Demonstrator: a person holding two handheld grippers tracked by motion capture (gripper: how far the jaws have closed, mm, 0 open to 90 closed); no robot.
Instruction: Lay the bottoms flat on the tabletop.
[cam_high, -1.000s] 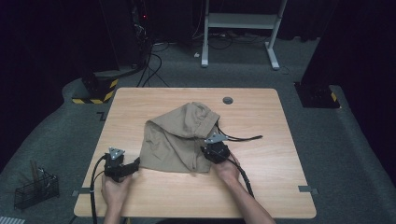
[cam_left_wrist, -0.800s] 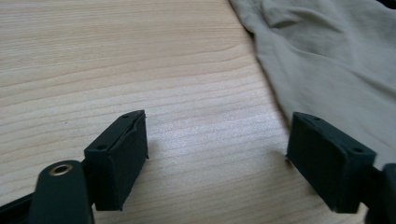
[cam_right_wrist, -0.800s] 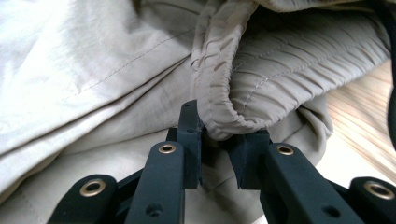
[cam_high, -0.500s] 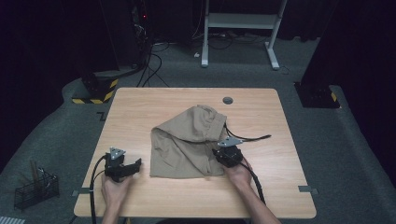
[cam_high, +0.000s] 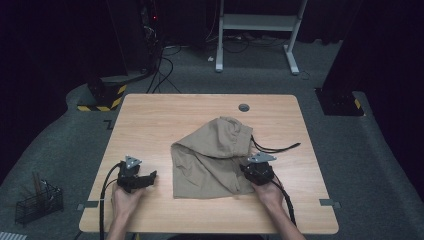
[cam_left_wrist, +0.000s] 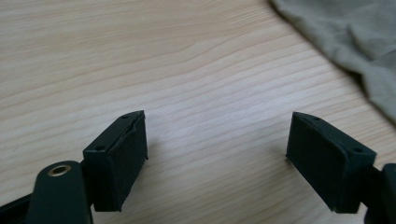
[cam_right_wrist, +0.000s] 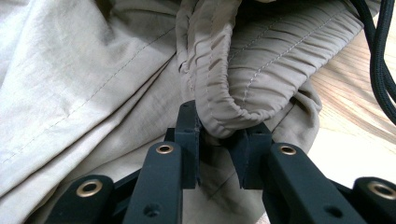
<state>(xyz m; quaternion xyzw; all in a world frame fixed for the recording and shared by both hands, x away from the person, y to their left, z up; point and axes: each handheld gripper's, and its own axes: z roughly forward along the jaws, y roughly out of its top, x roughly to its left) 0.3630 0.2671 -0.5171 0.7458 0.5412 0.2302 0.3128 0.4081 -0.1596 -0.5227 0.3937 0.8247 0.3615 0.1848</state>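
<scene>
A crumpled tan garment (cam_high: 210, 155) with an elastic waistband lies in the middle of the wooden table (cam_high: 150, 120). My right gripper (cam_high: 243, 174) is at its near right corner. In the right gripper view the jaws (cam_right_wrist: 215, 140) pinch a fold of the gathered waistband (cam_right_wrist: 233, 93); they have just been opening slightly, and the fold is still between the pads. My left gripper (cam_high: 150, 176) rests near the table's front left, apart from the cloth. Its jaws (cam_left_wrist: 217, 126) stand open over bare wood, with the garment's edge (cam_left_wrist: 355, 32) off to one side.
A black cable (cam_high: 275, 148) loops on the table right of the garment, close to my right gripper. A round grommet (cam_high: 244, 107) sits near the far edge. On the floor are a wire basket (cam_high: 37, 202) at left and a white desk frame (cam_high: 255, 25) behind.
My right gripper has moved right, dragging the garment with it across the table. The left gripper has stayed where it was, now farther from the cloth.
</scene>
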